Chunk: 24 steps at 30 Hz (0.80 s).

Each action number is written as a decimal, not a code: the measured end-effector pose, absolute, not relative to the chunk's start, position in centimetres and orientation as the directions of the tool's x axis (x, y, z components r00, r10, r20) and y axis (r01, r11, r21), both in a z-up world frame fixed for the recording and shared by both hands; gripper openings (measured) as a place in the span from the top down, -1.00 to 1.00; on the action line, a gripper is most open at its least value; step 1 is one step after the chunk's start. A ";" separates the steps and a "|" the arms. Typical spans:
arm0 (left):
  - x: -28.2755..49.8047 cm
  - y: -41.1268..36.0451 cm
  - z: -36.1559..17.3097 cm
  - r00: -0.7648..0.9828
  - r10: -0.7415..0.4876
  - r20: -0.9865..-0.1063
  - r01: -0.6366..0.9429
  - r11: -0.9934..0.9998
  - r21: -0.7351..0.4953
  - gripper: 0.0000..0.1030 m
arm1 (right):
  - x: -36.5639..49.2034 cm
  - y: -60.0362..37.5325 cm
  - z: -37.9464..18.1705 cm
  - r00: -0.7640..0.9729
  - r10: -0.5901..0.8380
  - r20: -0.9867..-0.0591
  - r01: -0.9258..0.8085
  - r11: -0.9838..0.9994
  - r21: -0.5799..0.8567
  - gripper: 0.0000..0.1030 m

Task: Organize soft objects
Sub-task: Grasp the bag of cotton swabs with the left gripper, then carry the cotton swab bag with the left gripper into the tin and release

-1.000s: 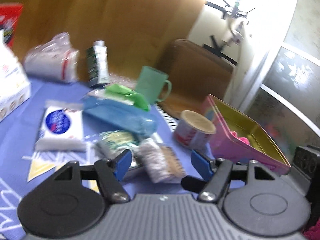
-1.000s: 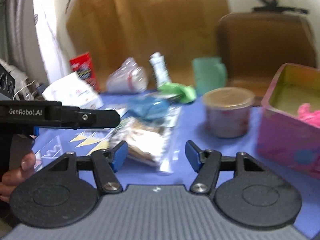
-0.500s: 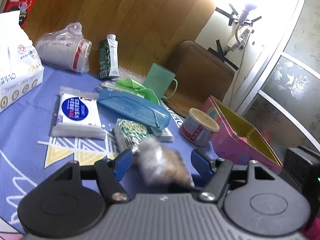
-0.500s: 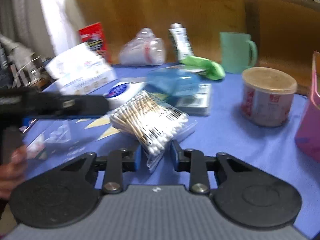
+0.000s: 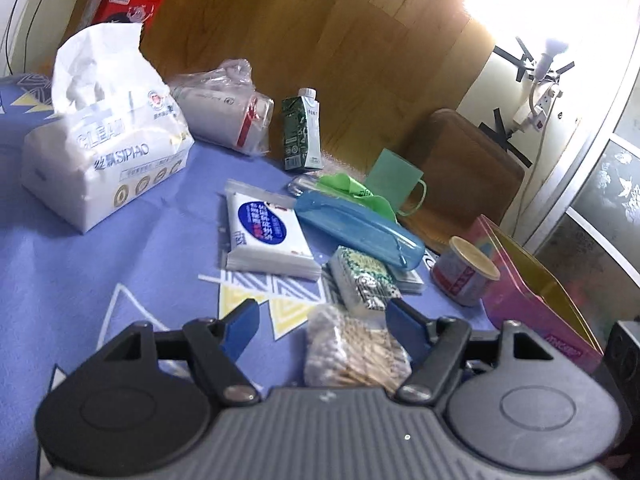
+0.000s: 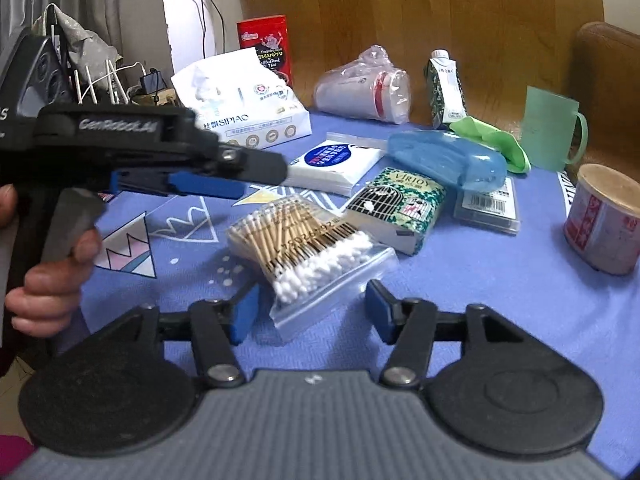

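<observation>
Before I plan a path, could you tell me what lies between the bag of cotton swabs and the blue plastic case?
The right wrist view shows the green patterned tissue pack lying between the bag of cotton swabs and the blue plastic case.

Cut off by the right edge of the right wrist view: the round tin and the brown chair back. In the left wrist view, hidden in its near end behind the gripper body: the cotton swab bag; half covered by the blue plastic case: the green cloth. Too washed out by glare to read: the wall by the socket.
</observation>
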<state>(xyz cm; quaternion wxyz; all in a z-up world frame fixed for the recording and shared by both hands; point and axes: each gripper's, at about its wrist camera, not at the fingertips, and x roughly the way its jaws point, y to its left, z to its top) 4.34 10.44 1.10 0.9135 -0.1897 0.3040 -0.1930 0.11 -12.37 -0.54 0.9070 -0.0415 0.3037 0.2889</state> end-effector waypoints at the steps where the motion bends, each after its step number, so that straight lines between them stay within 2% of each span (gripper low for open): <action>1: 4.3 10.3 1.1 0.737 -0.473 -0.483 0.243 0.852 -0.464 -0.41 | 0.4 -12.1 -0.6 0.646 0.500 -0.577 -0.555 0.827 0.094 -0.27; 3: 4.3 9.8 1.1 0.729 -0.483 -0.484 0.261 0.851 -0.456 -0.41 | 0.6 -11.5 -0.6 0.643 0.503 -0.578 -0.568 0.819 0.080 -0.29; 5: 4.3 9.3 1.0 0.727 -0.471 -0.500 0.264 0.863 -0.430 -0.31 | 1.0 -10.5 -0.6 0.635 0.513 -0.577 -0.586 0.807 0.072 -0.29; 8: 4.4 9.4 0.7 0.747 -0.389 -0.540 0.206 0.907 -0.368 0.01 | 1.3 -8.9 -0.5 0.623 0.533 -0.573 -0.622 0.782 0.052 -0.16; 10: 4.2 10.3 0.7 0.749 -0.373 -0.547 0.176 0.909 -0.378 0.25 | 1.3 -8.1 -0.6 0.626 0.532 -0.570 -0.634 0.773 0.025 -0.09; 12: 4.0 10.9 0.7 0.740 -0.387 -0.551 0.169 0.899 -0.404 0.33 | 1.2 -8.4 -0.6 0.617 0.543 -0.569 -0.643 0.765 0.032 0.03; 14: 3.6 10.4 0.7 0.727 -0.403 -0.556 0.186 0.895 -0.406 0.33 | 0.8 -9.2 -0.5 0.606 0.553 -0.571 -0.650 0.758 0.044 0.10; 17: 3.0 8.0 0.7 0.701 -0.438 -0.564 0.248 0.890 -0.382 0.32 | -0.7 -10.8 -0.4 0.616 0.538 -0.575 -0.644 0.764 0.025 0.12; 24: 2.9 -2.6 0.8 0.551 -0.592 -0.588 0.471 0.802 -0.366 0.32 | -6.2 -18.0 -0.7 0.745 0.389 -0.542 -0.489 0.871 -0.046 0.12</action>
